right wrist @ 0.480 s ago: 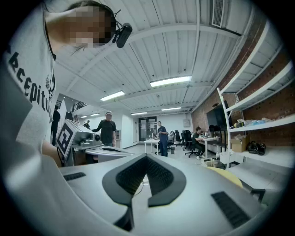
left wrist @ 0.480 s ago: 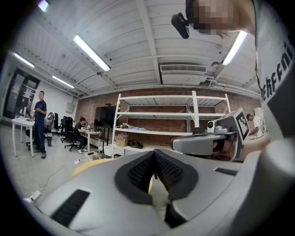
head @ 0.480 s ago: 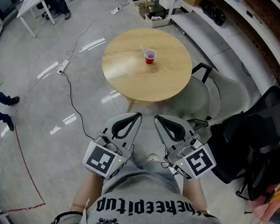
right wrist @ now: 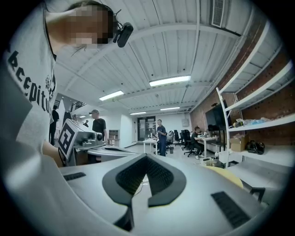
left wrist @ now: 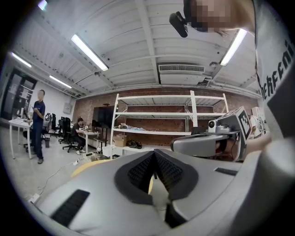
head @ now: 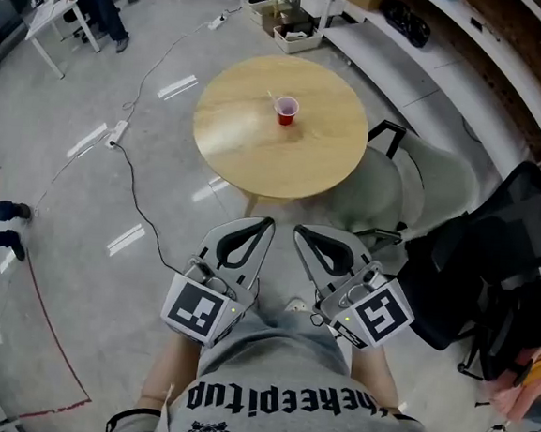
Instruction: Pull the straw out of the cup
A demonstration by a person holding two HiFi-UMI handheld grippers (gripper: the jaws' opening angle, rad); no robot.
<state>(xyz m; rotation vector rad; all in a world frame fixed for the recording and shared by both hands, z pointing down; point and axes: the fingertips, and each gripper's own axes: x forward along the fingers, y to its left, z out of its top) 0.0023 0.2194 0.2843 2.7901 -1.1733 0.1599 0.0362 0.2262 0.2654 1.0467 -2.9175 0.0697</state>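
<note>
A small red cup [head: 286,114] stands near the middle of a round wooden table [head: 248,152], with a pale straw [head: 277,100] leaning out of it to the left. Both grippers are held close to the person's body, well short of the table and side by side. My left gripper [head: 267,223] is shut with nothing between its pads. So is my right gripper [head: 298,230]. In the left gripper view the left gripper's [left wrist: 154,152] dark pads meet at the tip. The right gripper's [right wrist: 146,159] pads also meet in the right gripper view. The cup is hidden in both gripper views.
A grey chair [head: 415,181] stands at the table's right, and a black chair with a bag [head: 492,267] is nearer on the right. A cable [head: 137,185] runs across the floor at the left. Shelving [left wrist: 156,120] and people at desks [right wrist: 161,136] fill the background.
Both grippers stay where they were, still shut. A passer-by's feet at the left edge of the head view have shifted a little lower in the picture.
</note>
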